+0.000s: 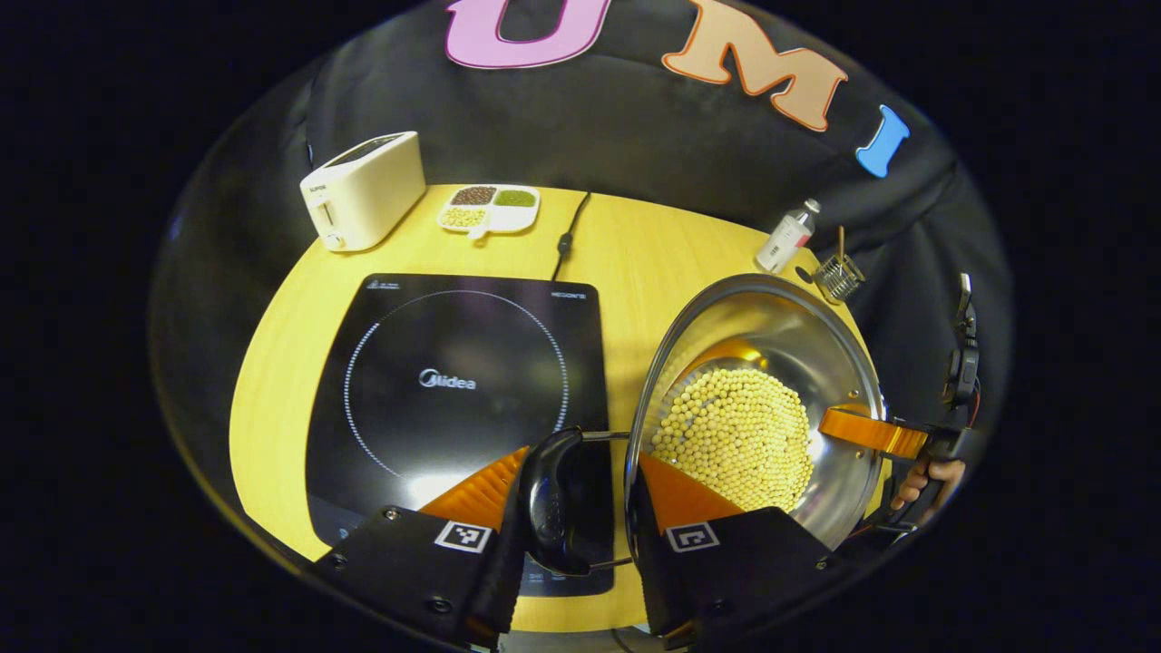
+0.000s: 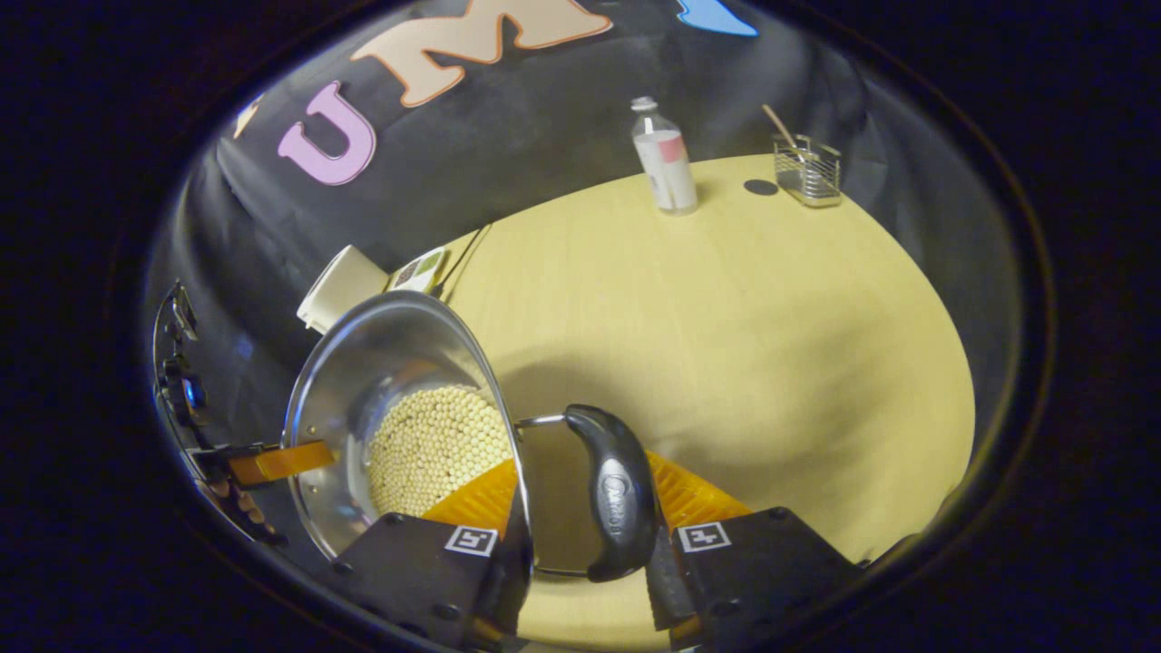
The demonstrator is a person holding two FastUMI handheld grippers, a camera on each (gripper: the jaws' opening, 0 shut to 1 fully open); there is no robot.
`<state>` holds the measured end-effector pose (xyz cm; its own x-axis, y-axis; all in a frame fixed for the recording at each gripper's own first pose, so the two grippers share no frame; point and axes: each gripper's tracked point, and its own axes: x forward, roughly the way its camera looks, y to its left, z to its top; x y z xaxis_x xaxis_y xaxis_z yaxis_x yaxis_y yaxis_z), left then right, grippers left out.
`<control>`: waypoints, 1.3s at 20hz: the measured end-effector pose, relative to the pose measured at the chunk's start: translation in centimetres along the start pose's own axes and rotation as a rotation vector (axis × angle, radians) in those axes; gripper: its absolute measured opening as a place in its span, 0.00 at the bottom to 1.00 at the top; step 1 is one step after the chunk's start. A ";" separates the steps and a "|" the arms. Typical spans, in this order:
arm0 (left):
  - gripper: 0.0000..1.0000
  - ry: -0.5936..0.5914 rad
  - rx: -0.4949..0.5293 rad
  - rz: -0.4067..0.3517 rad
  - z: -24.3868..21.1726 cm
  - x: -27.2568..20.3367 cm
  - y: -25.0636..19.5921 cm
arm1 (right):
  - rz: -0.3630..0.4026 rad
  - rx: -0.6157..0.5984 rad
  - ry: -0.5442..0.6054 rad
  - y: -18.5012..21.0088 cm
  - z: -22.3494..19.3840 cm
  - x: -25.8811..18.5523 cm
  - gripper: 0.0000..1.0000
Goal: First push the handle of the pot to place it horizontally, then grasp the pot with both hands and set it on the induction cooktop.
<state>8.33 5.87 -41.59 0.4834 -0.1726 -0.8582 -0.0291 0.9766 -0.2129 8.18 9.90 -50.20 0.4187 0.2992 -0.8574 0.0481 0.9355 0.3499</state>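
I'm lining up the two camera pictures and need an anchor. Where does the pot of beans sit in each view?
Left gripper view: the pot is at lower right, right of the induction cooktop.
Right gripper view: the pot is at lower left, tilted toward the camera.
Shared landmark: the clear bottle at the table's far edge, beside the wire basket.

It was a recording booth staged as a kitchen: black cloth walled a yellow table (image 1: pixel 653 254) (toaster (image 1: pixel 363 190) at its far-left corner) bearing an induction cooktop (image 1: pixel 463 381).
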 end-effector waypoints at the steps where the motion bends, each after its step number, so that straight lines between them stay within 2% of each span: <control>1: 0.58 -0.005 -0.001 -0.005 0.3 -0.1 0.8 | -0.004 -0.004 -0.005 0.9 0.0 0.1 0.57; 2: 0.55 -0.010 -0.001 -0.014 0.6 0.1 1.8 | -0.011 -0.008 -0.012 1.8 0.1 0.4 0.57; 7: 0.57 0.006 0.004 -0.059 1.9 1.3 7.6 | -0.063 -0.003 -0.003 6.9 -1.1 2.4 0.57; 8: 0.57 0.016 0.003 -0.072 2.1 1.8 9.0 | -0.074 -0.001 0.003 8.0 -1.4 2.9 0.51; 14: 0.55 0.043 0.026 -0.112 3.6 3.0 15.9 | -0.125 0.030 0.023 14.0 -2.7 6.0 0.51; 17: 0.55 0.007 0.050 -0.119 5.3 3.6 18.0 | -0.133 0.033 0.024 16.5 -2.6 7.1 0.52; 18: 0.55 -0.009 0.048 -0.124 5.8 3.8 18.5 | -0.137 0.038 0.022 17.1 -2.4 7.3 0.57; 19: 0.55 -0.014 0.049 -0.126 6.1 4.0 19.0 | -0.143 0.038 0.020 17.7 -2.3 7.6 0.57; 20: 0.54 -0.018 0.054 -0.129 6.4 4.1 19.4 | -0.149 0.036 0.021 18.2 -2.2 7.8 0.51; 23: 0.55 -0.040 0.057 -0.132 7.2 4.2 20.4 | -0.157 0.031 0.027 19.3 -1.6 8.6 0.52; 24: 0.55 -0.045 0.055 -0.131 7.4 4.1 20.7 | -0.158 0.026 0.029 19.5 -1.5 8.8 0.57; 25: 0.55 -0.051 0.050 -0.129 7.4 4.0 20.8 | -0.158 0.023 0.032 19.7 -1.6 8.9 0.52; 26: 0.55 -0.058 0.045 -0.127 7.6 3.8 21.0 | -0.157 0.020 0.035 19.9 -1.5 9.1 0.52</control>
<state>16.20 26.70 -45.80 0.5308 -0.2884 -0.7969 0.0743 0.9525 -0.2953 11.55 31.48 -51.59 0.3726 0.1565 -0.9147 0.1288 0.9674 0.2180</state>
